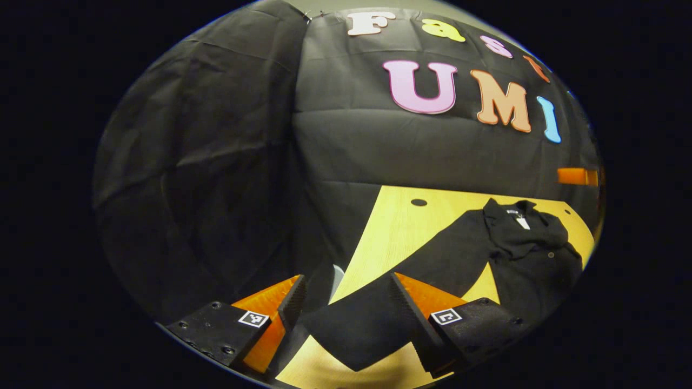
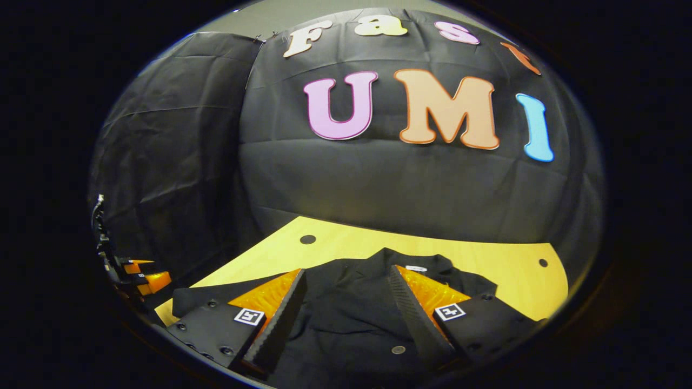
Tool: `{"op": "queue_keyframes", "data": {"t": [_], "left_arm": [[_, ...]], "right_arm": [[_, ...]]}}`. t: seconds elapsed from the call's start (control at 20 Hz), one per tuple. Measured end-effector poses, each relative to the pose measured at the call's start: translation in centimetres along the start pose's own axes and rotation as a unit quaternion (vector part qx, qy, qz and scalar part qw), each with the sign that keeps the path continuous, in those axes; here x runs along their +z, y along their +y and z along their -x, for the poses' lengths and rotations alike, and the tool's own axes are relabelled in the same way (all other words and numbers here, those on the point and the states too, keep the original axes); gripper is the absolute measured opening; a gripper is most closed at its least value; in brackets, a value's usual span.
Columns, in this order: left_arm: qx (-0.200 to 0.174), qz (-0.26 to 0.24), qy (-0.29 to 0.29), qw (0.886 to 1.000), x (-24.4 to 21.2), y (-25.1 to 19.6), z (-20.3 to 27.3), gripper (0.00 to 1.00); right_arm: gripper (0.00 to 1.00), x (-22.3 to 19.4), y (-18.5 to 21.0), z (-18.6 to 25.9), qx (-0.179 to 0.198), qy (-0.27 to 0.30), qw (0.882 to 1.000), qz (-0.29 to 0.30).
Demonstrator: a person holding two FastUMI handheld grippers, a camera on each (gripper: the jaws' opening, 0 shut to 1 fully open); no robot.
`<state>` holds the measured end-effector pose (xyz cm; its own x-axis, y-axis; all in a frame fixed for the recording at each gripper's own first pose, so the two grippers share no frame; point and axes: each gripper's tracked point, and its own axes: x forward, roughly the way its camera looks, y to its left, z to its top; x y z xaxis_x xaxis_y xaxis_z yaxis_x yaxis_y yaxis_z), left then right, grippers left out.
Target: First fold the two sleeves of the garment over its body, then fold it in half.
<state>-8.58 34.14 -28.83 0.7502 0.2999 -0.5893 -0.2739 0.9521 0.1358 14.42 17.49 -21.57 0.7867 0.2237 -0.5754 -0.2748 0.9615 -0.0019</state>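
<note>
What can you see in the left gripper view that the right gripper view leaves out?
Left gripper view: a long sleeve stretched out flat toward the open left gripper. Right gripper view: a front button between the open right gripper fingers, and the other gripper far left. Both share the black garment, its collar tag and the wooden table.

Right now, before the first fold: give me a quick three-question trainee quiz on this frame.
1. True or false: the black collared garment lies on the pale wooden table.
2. In the left gripper view, what lies between the left claw's fingers: A the collar, B the end of a long black sleeve, C a button?
3. Fill in: both claws are ____ (open/shut).

Key: 1 true. 2 B; the sleeve is still stretched out over the table, unfolded. 3 open; the right claw hovers spread over the garment's body.
</note>
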Motion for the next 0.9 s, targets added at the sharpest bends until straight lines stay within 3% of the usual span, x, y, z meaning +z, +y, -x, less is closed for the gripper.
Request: {"op": "queue_keyframes", "data": {"t": [0.35, 0.7, 0.85, 0.9], "left_arm": [[-0.02, 0.003, 0.078, 0.997, -5.9, -0.4, -2.5, 0.93], [-0.035, -0.008, 0.128, 0.991, -9.7, -0.7, -3.0, 0.94], [-0.042, -0.004, 0.114, 0.993, -9.8, -1.2, -2.8, 0.99], [-0.05, -0.002, 0.111, 0.993, -9.7, -1.6, -2.5, 0.93]], "right_arm": [[0.98, -1.2, -1.9, 3.6, -0.047, 0.001, 0.999, -0.026], [0.98, -1.3, -1.3, 5.2, -0.053, -0.004, 0.998, -0.025], [0.98, -1.2, -1.6, 5.9, -0.056, -0.006, 0.998, -0.02], [0.98, -1.2, -1.7, 6.2, -0.055, -0.006, 0.998, -0.017]]}}
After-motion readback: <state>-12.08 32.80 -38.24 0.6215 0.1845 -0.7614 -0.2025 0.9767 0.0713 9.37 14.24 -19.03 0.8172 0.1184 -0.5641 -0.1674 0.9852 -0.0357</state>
